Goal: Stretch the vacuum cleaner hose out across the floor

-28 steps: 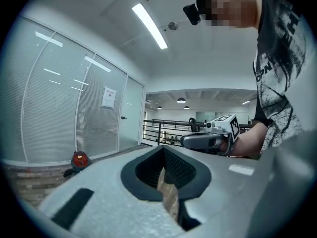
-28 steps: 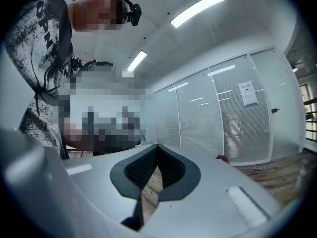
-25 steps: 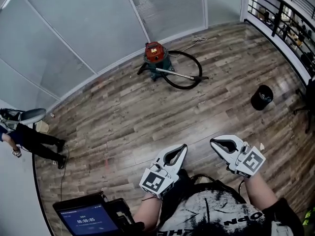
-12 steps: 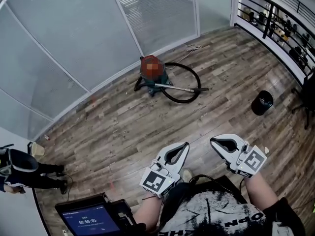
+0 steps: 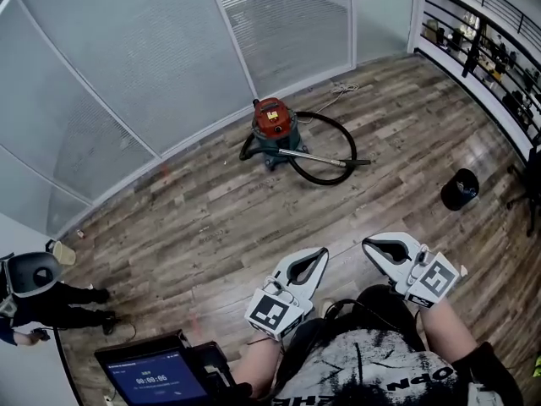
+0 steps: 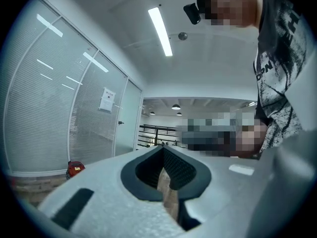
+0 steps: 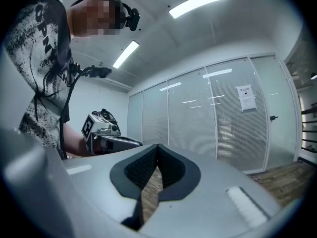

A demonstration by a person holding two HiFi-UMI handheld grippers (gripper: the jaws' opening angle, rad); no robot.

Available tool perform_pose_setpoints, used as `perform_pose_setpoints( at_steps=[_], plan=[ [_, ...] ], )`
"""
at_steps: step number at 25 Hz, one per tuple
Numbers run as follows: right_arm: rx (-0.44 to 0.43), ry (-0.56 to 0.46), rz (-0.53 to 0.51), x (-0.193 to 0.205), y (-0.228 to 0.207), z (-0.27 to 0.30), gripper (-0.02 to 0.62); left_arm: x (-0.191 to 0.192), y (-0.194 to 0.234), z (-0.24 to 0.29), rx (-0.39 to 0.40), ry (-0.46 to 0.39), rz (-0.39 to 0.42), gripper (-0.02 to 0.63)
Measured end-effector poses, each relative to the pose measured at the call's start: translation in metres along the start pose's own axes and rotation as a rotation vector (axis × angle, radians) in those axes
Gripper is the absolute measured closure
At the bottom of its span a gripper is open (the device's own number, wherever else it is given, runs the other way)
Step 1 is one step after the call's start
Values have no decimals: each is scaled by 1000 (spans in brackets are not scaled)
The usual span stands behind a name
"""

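A red and teal vacuum cleaner [image 5: 272, 125] stands on the wood floor near the glass wall, far ahead of me. Its black hose [image 5: 331, 134] lies in a loop to its right, and a silver wand [image 5: 317, 158] rests across the loop. In the left gripper view the vacuum cleaner [image 6: 74, 169] shows small at lower left. My left gripper [image 5: 319, 253] and right gripper [image 5: 368, 244] are held close to my body, well short of the vacuum. Both are shut with nothing in them, jaws meeting at the tips.
A black bin [image 5: 461, 189] stands on the floor at right, near a black railing [image 5: 473, 41]. A person in dark clothes [image 5: 38, 294] is at the far left. A tablet screen [image 5: 148, 379] sits at bottom left. Glass partitions [image 5: 169, 49] curve behind the vacuum.
The view has shifted: the vacuum cleaner now sits slightly lower and to the right, and the person at left appears lower. Both grippers keep their place in front of my body, still shut.
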State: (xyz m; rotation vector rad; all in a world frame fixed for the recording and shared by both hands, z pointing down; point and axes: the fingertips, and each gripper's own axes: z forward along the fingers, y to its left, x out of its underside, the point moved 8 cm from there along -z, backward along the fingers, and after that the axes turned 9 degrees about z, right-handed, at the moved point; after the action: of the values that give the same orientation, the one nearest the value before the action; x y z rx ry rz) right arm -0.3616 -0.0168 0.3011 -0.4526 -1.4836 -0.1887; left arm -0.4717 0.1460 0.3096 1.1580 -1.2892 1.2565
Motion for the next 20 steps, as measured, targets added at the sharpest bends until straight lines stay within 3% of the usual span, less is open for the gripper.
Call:
perform_pose_setpoints(
  at_steps=[3,6,10,20],
  plan=[
    [-9,4,2,4,6,0,588,0,-5,-3,5,4,11,603],
    [-11,-1,17,6,-1,10,588,8,6,-1,10,62,-6,603],
    [-24,3,68,-1,-75,53,588,19,68,50,5,115,-58,603],
    [-183,27,98,-25,-225,115,588,19,160,155,-121,171,-50,603]
  ],
)
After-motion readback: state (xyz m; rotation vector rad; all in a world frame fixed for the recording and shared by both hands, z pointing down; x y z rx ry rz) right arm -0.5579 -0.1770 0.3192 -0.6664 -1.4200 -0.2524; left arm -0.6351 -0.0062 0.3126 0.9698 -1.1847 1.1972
